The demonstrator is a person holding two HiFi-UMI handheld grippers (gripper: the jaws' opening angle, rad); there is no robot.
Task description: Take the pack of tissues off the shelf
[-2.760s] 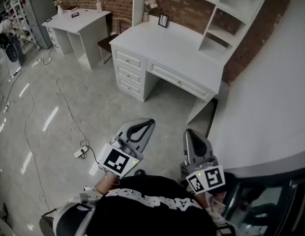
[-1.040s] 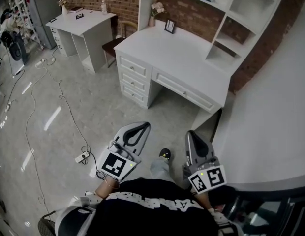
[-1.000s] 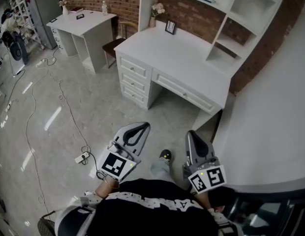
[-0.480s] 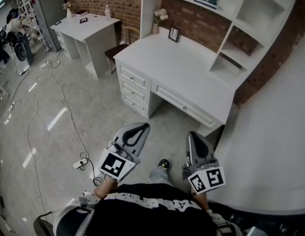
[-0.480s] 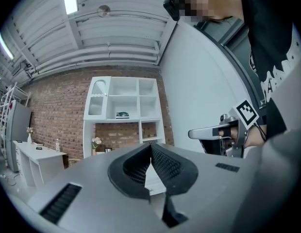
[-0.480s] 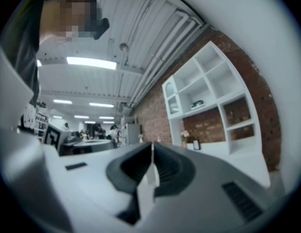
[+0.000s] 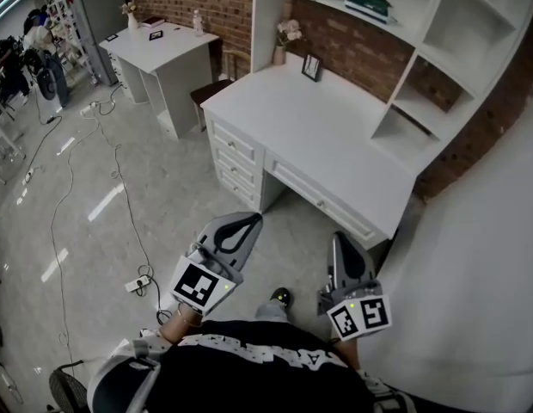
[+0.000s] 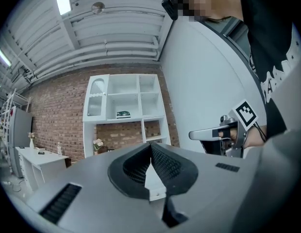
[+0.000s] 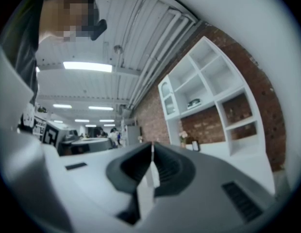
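Jaws of both grippers are closed, pad against pad, with nothing between them. The left gripper view shows this for the left gripper, and the right gripper view for the right gripper. Seen from the head, I carry the left gripper and the right gripper side by side, low in front of me, both pointing towards the white desk.

Object of the task: the pack of tissues, a flat green-and-white packet, lies on a shelf of the white shelf unit that rises from the back of the desk. It is in a middle compartment, on the board just above the brick-backed opening. The same pack appears small and far off in the left gripper view and the right gripper view.

Progress: by my judgement the task is at the approach. No part of the pick is done, since the pack sits untouched and well apart from both grippers. What is left is to reach the desk, raise one gripper to the shelf, part its jaws, close them on the pack and draw it out.

Writing: none can be read. Any print on the pack is too small to make out, and the marker cubes carry only black-and-white square patterns.
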